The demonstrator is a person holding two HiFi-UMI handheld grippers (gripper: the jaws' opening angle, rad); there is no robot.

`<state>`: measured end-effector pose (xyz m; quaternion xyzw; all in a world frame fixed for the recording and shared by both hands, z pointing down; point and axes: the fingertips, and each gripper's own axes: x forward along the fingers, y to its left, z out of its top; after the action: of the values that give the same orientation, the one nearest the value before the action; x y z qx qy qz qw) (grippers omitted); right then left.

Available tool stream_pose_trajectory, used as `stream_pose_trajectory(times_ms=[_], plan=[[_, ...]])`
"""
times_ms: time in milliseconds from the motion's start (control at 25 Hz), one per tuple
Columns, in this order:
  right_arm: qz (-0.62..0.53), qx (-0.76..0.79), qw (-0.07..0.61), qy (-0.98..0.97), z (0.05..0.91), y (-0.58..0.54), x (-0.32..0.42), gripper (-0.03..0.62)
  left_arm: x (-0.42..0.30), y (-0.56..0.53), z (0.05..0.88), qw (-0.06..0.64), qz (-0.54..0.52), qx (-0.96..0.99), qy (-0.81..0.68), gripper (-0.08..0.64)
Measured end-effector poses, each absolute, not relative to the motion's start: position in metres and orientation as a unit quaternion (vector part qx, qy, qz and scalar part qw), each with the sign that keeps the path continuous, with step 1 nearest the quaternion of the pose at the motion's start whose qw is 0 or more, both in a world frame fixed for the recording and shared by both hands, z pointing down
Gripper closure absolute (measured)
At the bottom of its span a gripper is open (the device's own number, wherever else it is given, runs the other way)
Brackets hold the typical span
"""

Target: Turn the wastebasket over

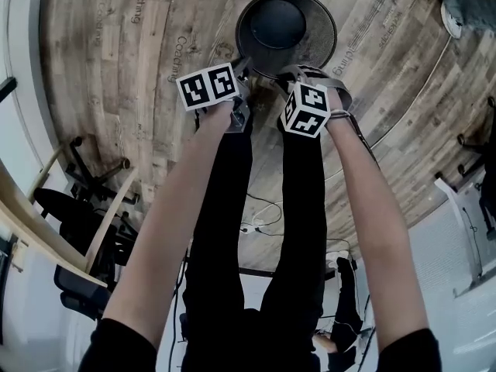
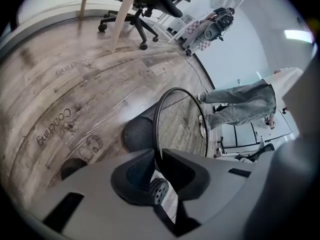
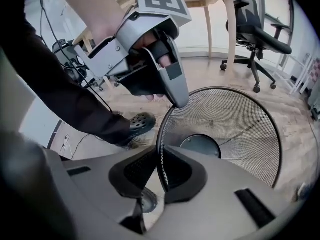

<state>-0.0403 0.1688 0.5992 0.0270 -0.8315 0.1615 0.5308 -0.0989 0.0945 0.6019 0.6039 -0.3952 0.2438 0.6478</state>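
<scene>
The black wire-mesh wastebasket point(image 1: 287, 25) stands upright on the wooden floor, its open mouth up. Both grippers reach down to its near rim. My left gripper point(image 1: 245, 64) is shut on the rim at the left; in the left gripper view the rim wire point(image 2: 165, 104) runs straight between its pads point(image 2: 156, 156). My right gripper point(image 1: 294, 73) is shut on the rim just to the right, and the mesh wall point(image 3: 225, 129) passes between its jaws point(image 3: 159, 165). The right gripper view also shows the left gripper point(image 3: 179, 101) pinching the rim.
A person in jeans point(image 2: 240, 104) stands just beyond the basket. Office chairs point(image 3: 255, 39) and wooden table legs point(image 2: 122, 14) stand around the room. My own black shoe point(image 3: 137, 123) is beside the basket. Cables point(image 1: 260, 223) lie on the floor behind me.
</scene>
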Motion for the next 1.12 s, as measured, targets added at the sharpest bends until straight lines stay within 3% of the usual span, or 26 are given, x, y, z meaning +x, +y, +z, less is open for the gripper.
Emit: stream_pose_trajectory(times_ms=[560,920,1120], plan=[[0.198,0.089,0.531,-0.819,0.566,0.152,-0.003,0.52,-0.113,0.098,0.587,0.625,0.305,0.598,-0.398,0.503],[0.206,0.173,0.523,-0.809,0.464,0.104,0.043,0.545,-0.097,0.081,0.477,0.576,0.316,0.654,-0.376,0.538],[0.229,0.23,0.48,-0.815,0.399,0.071,0.045,0.557,-0.083,0.062,0.412,0.556,0.291,0.681,-0.377,0.54]])
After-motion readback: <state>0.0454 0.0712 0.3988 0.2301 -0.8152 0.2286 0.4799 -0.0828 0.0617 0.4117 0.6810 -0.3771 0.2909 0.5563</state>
